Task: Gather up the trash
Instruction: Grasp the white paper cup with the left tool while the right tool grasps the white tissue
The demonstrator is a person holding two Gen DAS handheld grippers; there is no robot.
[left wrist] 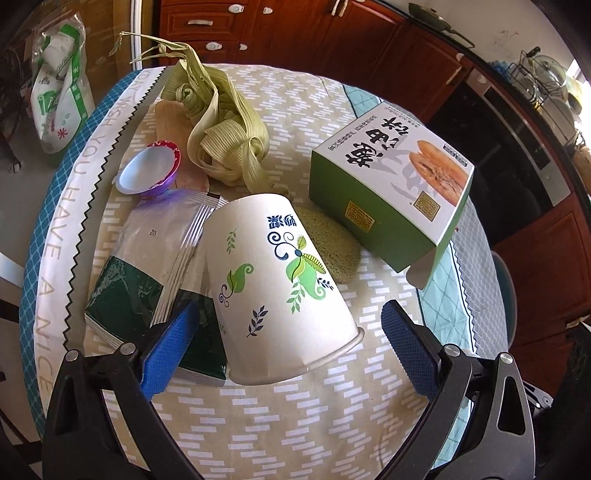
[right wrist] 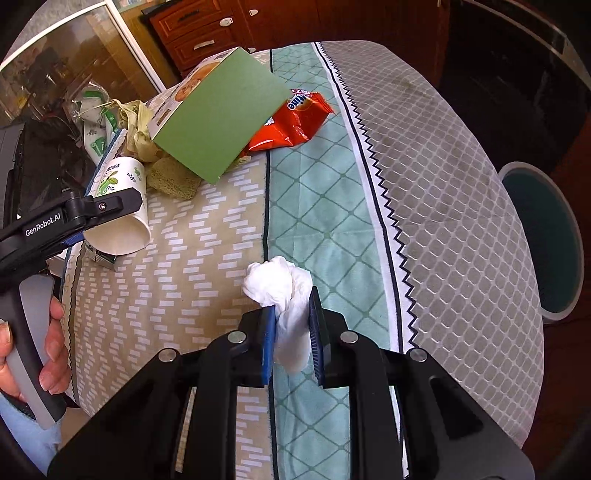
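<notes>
My right gripper (right wrist: pixel 292 317) is shut on a crumpled white tissue (right wrist: pixel 279 284), held just above the tablecloth (right wrist: pixel 207 258). My left gripper (left wrist: pixel 290 325) stands open around a tipped paper cup (left wrist: pixel 273 280) with a leaf print; its blue pads do not touch the cup. In the right wrist view the left gripper (right wrist: pixel 70 221) and the hand holding it (right wrist: pixel 51 339) are at the left, by the paper cup (right wrist: pixel 118 206). Around the cup lie a foil packet (left wrist: pixel 147 266), corn husks (left wrist: pixel 218 125), a purple pudding cup (left wrist: pixel 149 168), a sponge (left wrist: pixel 332 247) and a green box (left wrist: pixel 391 192). A red snack wrapper (right wrist: pixel 291 122) lies beyond the green box (right wrist: pixel 214 114).
A round teal bin (right wrist: pixel 546 243) stands on the floor off the table's right edge. A plastic bag (left wrist: pixel 59 92) hangs beyond the table's far left. Wooden cabinets (left wrist: pixel 295 33) line the back.
</notes>
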